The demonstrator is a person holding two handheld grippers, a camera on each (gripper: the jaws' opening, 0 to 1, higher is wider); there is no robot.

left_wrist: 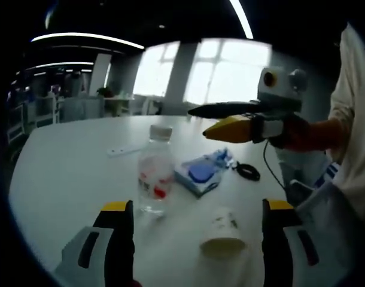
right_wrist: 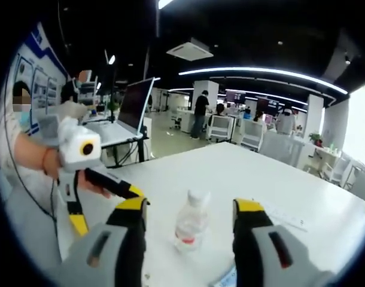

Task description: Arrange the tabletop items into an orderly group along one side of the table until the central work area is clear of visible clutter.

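My left tongs [left_wrist: 197, 215] are spread wide apart, yellow-tipped jaws rising at six o'clock with nothing between them but the white surface [left_wrist: 69, 173]. Just ahead, toward eleven o'clock of the gap, stands the water bottle [left_wrist: 155, 170]: clear plastic, upright, white cap on, a red-and-white label round its middle. At about one o'clock from it lies a flat packet [left_wrist: 200, 173] in white and blue, and beyond that a small black loop of cord [left_wrist: 248, 172]. Nearer my right jaw, a paper cup [left_wrist: 223, 234] lies tipped on its side, pale mouth facing me. A thin white strip [left_wrist: 124, 150] sits at ten o'clock from the bottle.

My right tongs [right_wrist: 188, 224] are open too, and in the right gripper view the bottle [right_wrist: 191, 226] stands between the jaws, untouched. In the left gripper view, the right tongs [left_wrist: 209, 121] hover at two o'clock above the surface.
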